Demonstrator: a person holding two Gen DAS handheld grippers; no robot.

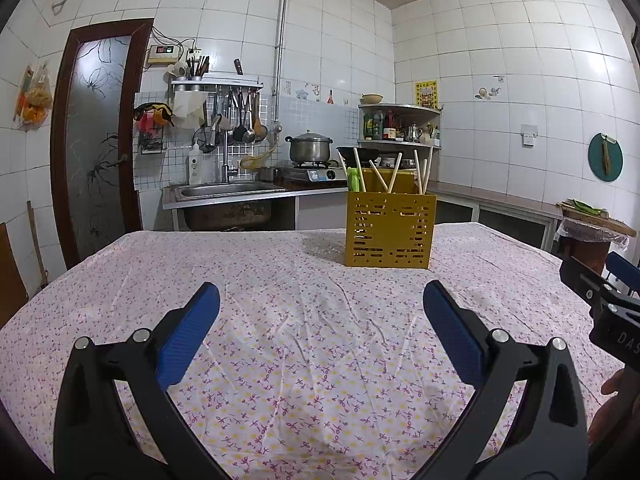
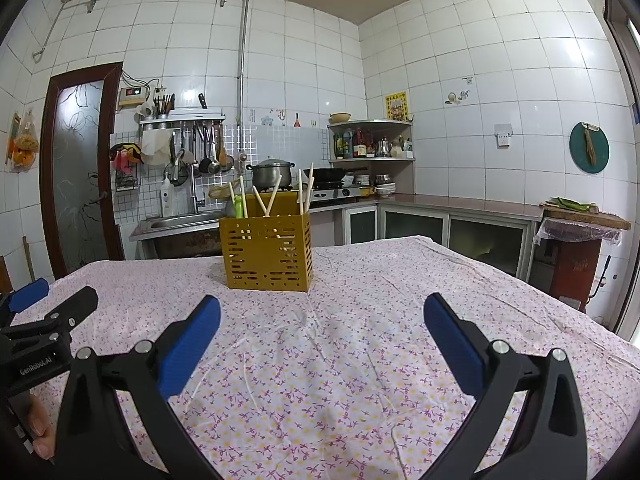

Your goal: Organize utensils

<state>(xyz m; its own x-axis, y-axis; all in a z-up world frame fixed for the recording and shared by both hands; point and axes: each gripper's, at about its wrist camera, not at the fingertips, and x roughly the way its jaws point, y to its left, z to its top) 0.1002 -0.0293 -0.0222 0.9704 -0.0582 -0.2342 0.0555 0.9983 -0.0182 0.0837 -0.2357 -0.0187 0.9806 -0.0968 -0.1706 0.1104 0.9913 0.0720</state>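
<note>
A yellow perforated utensil holder stands upright toward the far side of the desk, which is spread with a pale cloth printed in small purple and yellow flowers. Several wooden chopsticks lean out of the holder's open top at different angles, and a bright green utensil sits in its left part, only its upper end showing. In the left wrist view the holder is ahead and somewhat to the right; in the right wrist view the same holder is ahead and to the left, so it stands between the two lines of sight. The left tool hangs above the bare cloth well short of the holder, its blue-padded fingers spread wide with nothing between them. The right tool is likewise spread wide and empty over the cloth; each tool also shows at the edge of the other's view, with part of a hand gripping the handle. Beyond the desk lie a steel sink, a lidded pot on a stove, hanging ladles, a corner shelf of bottles and white tiled walls.
</note>
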